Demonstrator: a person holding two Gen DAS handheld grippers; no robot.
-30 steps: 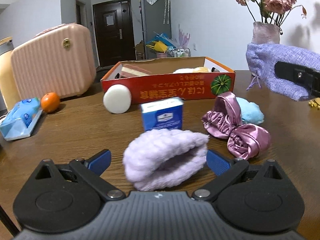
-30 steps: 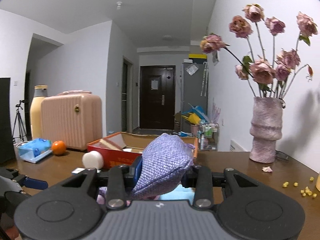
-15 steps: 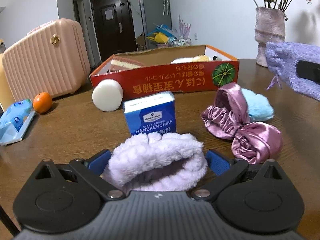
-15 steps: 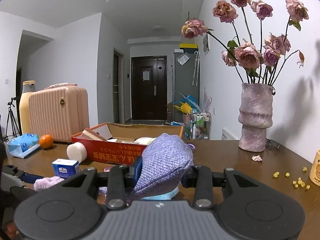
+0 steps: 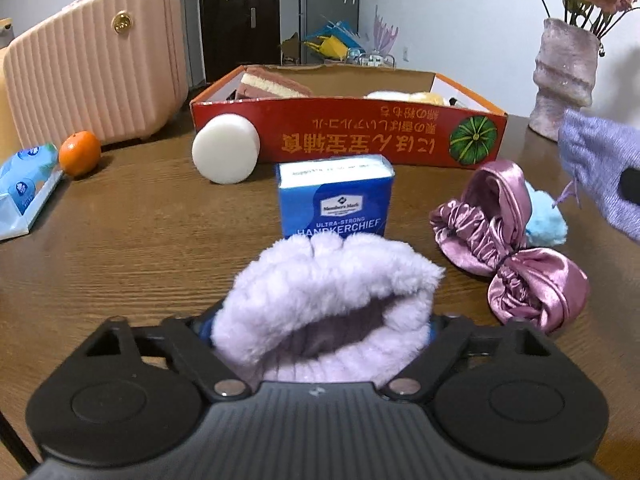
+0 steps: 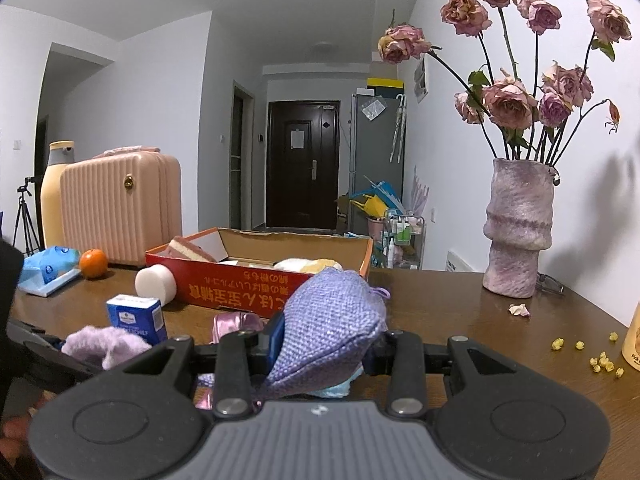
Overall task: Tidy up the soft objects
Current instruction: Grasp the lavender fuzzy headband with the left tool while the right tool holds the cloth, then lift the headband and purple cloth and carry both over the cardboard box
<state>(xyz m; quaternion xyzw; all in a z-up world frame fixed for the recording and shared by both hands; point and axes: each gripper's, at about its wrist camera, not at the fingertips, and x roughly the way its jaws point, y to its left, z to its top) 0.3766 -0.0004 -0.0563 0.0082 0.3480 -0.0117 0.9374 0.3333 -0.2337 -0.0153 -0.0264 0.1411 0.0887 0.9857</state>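
Wooden surface (image 5: 132, 216) carries everything; landmark is the red cardboard box (image 5: 348, 136).

- Pink ribbed suitcase (image 5: 92, 68): left of the box, upright.
- Box holds a layered cake-like block (image 5: 268, 84) at its left end, pale soft items at its right.
- Vase of dried roses (image 6: 518, 228): right of the box, well apart.
- Satin scrunchie headband (image 5: 512, 252): in front of the box's right end, touching a light-blue puff (image 5: 546, 224).
- Blue handkerchief pack (image 5: 334, 196): just in front of the box, upright.
- White round cylinder (image 5: 225, 148): against the box's front left.
- Orange (image 5: 79, 153): left of the box.

Left claw (image 5: 320, 328) closed on the fluffy lilac headband (image 5: 328, 300), in front of the pack. Right claw (image 6: 326, 344) clamped on the purple knit pouch (image 6: 332, 328), in front of the box's right end.
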